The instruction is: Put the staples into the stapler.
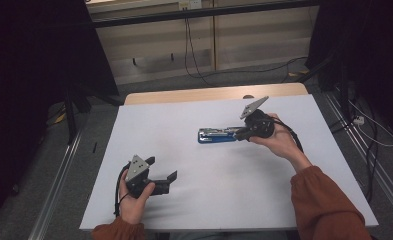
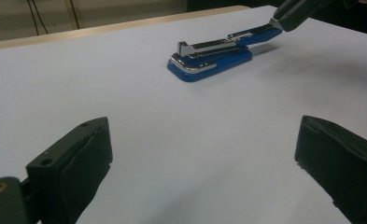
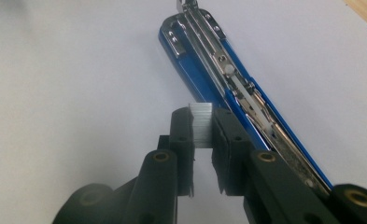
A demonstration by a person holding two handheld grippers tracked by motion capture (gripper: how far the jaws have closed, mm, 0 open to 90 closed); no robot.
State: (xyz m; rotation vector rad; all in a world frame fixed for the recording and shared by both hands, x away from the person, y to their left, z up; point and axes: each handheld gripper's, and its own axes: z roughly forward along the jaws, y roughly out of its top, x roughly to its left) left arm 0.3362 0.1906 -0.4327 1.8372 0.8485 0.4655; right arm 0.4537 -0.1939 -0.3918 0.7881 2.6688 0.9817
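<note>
A blue stapler (image 1: 216,135) (image 2: 211,56) (image 3: 204,51) lies on the white table (image 1: 219,195), its metal staple channel exposed along the top. My right gripper (image 1: 241,133) (image 3: 202,135) is shut on a short silver strip of staples (image 3: 201,116), held just beside the stapler's rear half. The left gripper view shows the right gripper's tip (image 2: 284,16) at the stapler's raised blue rear end. My left gripper (image 1: 161,169) (image 2: 202,140) stands open near the table's front left, with nothing between its jaws, pointing toward the stapler.
A wooden strip (image 1: 214,93) runs along the table's far edge. Beyond it are a pale wall panel and hanging cables (image 1: 189,45). Dark stands flank the table on both sides. Bare white tabletop (image 2: 186,121) separates the left gripper from the stapler.
</note>
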